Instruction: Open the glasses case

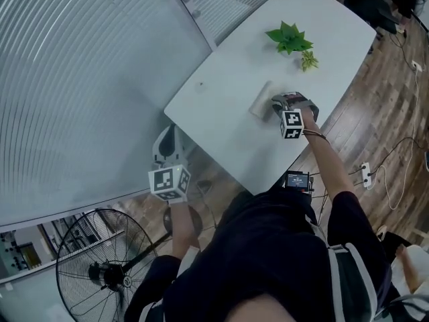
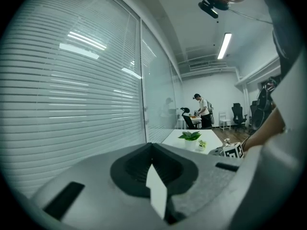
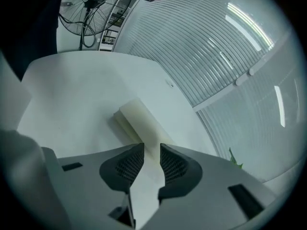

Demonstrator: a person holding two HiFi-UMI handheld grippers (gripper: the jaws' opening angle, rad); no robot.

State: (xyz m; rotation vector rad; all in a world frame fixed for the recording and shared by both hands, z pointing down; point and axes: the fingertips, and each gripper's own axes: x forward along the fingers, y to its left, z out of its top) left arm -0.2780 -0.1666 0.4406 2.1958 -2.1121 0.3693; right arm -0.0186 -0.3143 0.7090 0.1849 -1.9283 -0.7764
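Observation:
A cream oblong glasses case point(image 1: 260, 99) lies closed on the white table point(image 1: 228, 113). My right gripper point(image 1: 277, 102) is down at the case's right end, its marker cube point(image 1: 292, 123) behind it. In the right gripper view the case point(image 3: 136, 119) runs away from the jaws, and its near end lies in the gap of the gripper point(image 3: 151, 146). The pads point(image 3: 125, 166) stand a little apart and do not visibly press on it. My left gripper point(image 2: 152, 145) hangs off the table's near left edge, its pads together and holding nothing, with its cube point(image 1: 169, 182) showing in the head view.
A leafy potted plant point(image 1: 289, 37) and a smaller one point(image 1: 308, 60) stand at the table's far end. A glass wall with blinds point(image 1: 87, 79) runs along the left. A floor fan point(image 1: 100, 267) stands at the lower left. A person point(image 2: 204, 110) works far back.

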